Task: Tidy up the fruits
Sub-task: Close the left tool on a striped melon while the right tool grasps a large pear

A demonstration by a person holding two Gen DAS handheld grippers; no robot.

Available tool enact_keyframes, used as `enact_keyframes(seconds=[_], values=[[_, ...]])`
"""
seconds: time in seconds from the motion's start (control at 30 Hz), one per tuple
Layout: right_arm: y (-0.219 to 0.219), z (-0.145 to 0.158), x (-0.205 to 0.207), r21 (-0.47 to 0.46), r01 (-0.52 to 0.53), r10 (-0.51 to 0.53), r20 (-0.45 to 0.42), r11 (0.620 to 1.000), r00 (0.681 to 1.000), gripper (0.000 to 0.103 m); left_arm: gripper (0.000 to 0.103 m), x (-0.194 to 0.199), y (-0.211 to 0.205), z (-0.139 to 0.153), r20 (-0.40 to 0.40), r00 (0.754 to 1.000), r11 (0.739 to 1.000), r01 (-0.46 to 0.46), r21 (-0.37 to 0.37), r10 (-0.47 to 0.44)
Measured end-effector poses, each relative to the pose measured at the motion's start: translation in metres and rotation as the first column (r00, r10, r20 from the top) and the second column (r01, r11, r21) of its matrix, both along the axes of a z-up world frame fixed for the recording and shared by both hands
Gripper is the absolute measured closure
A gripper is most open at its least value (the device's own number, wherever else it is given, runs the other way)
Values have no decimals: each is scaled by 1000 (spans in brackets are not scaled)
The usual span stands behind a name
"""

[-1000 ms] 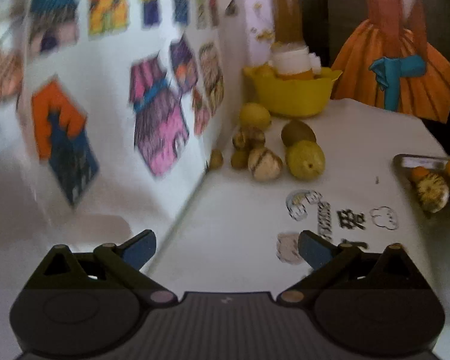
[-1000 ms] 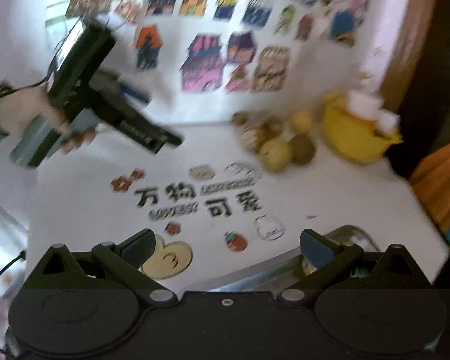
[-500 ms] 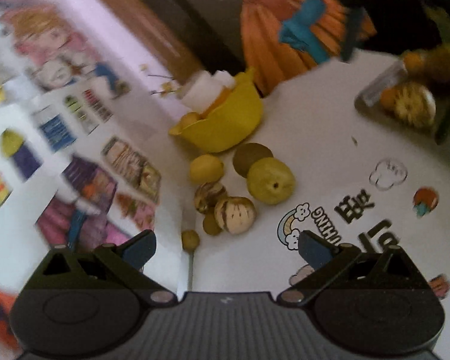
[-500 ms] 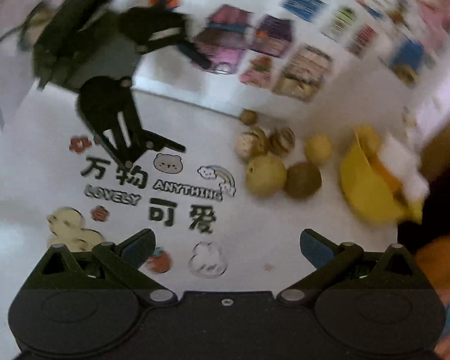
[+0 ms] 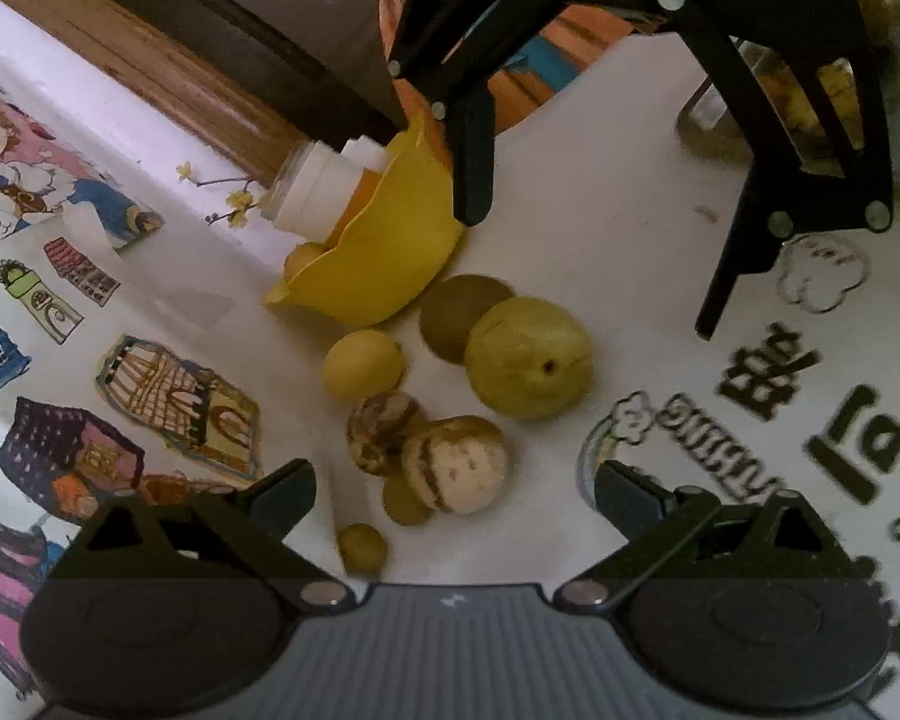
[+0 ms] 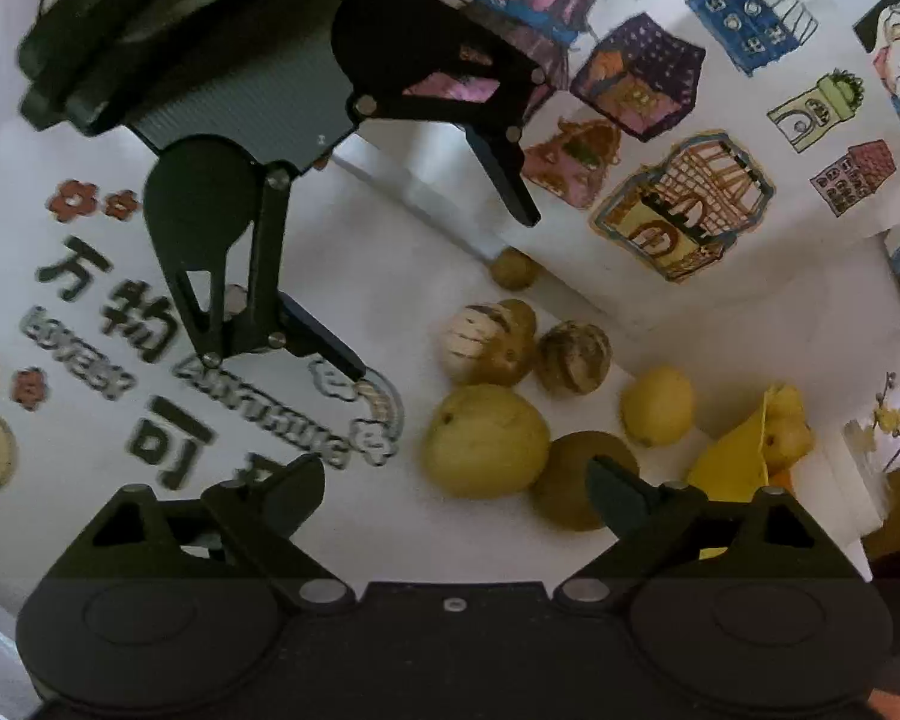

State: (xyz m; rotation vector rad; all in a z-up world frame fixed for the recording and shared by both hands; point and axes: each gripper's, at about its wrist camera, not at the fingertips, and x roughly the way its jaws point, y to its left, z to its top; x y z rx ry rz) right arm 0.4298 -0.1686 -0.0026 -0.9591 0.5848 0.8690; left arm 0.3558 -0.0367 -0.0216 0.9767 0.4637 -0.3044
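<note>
A pile of fruit lies on the white table by the wall: a green pear [image 5: 528, 357] [image 6: 486, 441], a brown kiwi [image 5: 459, 318] [image 6: 576, 480], a lemon [image 5: 363, 365] [image 6: 657, 405], two striped fruits [image 5: 453, 465] [image 6: 474, 339] and small round ones [image 5: 363, 549]. A yellow bowl [image 5: 378, 246] [image 6: 732, 462] holds fruit and a white cup. My left gripper [image 5: 456, 492] [image 6: 439, 291] is open over the striped fruits, touching nothing. My right gripper [image 6: 456, 483] [image 5: 588, 276] faces it; its jaws are closing with the pear and kiwi between them, pads apart from both.
A wall [image 6: 720, 120] covered in coloured house drawings runs just behind the fruit. Printed stickers [image 6: 150, 324] cover the table top. A metal tray [image 5: 699, 114] with orange fruit shows behind the right gripper. A dark wooden frame and an orange cloth lie beyond the bowl.
Both views have rolled and both grippers have come down close to the fruit pile from opposite sides. Each gripper now shows large in the other's view. The right fingers stand slightly narrower.
</note>
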Motion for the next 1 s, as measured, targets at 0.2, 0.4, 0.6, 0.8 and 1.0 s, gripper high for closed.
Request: enact_keyframes(seconds=[0.2,0.4,0.6,0.8,1.0], values=[[7,-7,23,-45,-8,8,-9,999,1000,14,3,14,4,-3,-14,1000,998,0,55,0],[13,-17,41,-88,-34,30,-48,996,998,21,12,30,3,-6,-25,1000,997,11,70,-9],[16,-25,50,-97,-66,60,-55,993,997,27,22,40,5,-6,-45,998,998,44,46,-42],[18,-26,58,-83,-96,88,-100,992,991,26,32,44,11,-4,-82,994,997,78,9,-77],[22,-24,67,-73,-133,120,-165,988,979,27,47,49,18,-1,-133,988,994,72,-78,-82]])
